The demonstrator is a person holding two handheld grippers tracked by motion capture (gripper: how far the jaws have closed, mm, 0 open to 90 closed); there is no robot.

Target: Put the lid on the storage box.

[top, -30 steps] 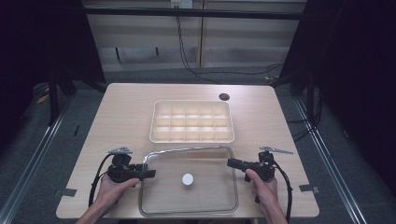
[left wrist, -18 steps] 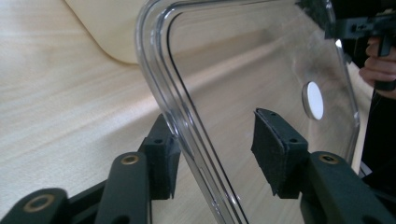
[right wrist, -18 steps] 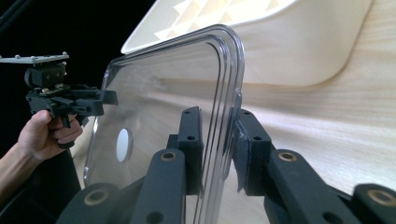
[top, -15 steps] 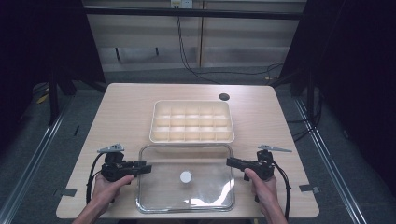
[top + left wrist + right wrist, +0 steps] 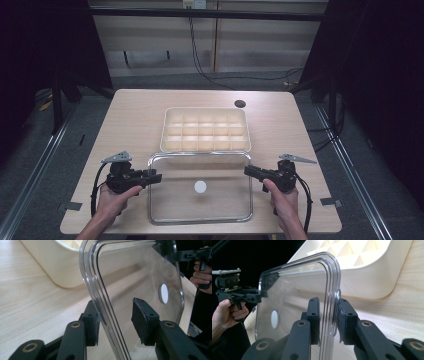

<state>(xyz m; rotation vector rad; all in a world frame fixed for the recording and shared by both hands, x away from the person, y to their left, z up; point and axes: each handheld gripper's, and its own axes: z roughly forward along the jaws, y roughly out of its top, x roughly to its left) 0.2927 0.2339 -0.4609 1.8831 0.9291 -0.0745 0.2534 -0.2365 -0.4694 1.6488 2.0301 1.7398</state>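
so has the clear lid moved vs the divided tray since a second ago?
Yes. The clear lid has come toward the person, away from the divided tray; its far edge now sits just at the tray's near rim instead of overlapping it.

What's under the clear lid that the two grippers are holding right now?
Through the clear lid, held by the left gripper and right gripper, only bare wooden table shows. The white disc sits on the lid itself. Its far edge overlaps the cream compartment tray.
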